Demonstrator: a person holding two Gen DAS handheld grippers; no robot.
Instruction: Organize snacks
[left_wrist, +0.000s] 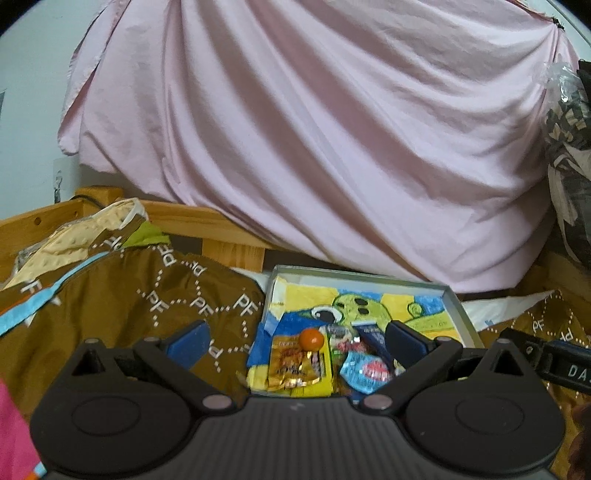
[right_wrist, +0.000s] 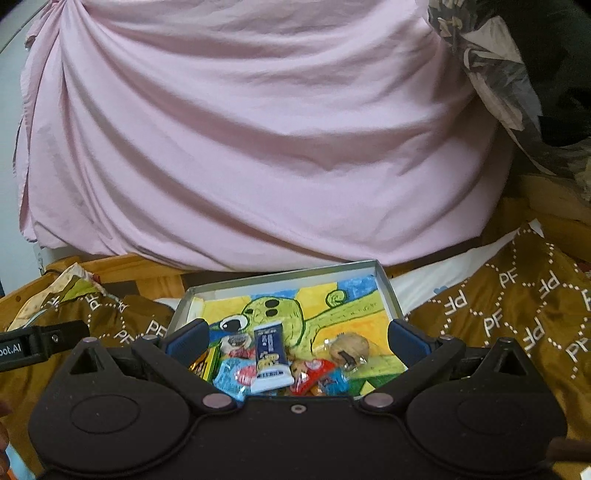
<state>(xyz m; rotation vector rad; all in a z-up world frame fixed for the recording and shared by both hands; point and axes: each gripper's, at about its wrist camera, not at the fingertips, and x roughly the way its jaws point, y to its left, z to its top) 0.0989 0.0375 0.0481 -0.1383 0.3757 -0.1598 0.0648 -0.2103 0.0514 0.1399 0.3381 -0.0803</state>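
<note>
Bedding is carrying the box; both grippers are hovering spread, empty; light, crinkly, slippery packets are likely wanting edge pinches.

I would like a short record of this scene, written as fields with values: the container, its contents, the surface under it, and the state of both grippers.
container: shallow grey box, open, cartoon drawing on its floor
contents: navy and white bar wrapper, blue candy packet, gold snack packet, small orange ball, walnut
surface: brown cloth with PF print
left gripper: open, empty, above the box
right gripper: open, empty, above the box
</note>
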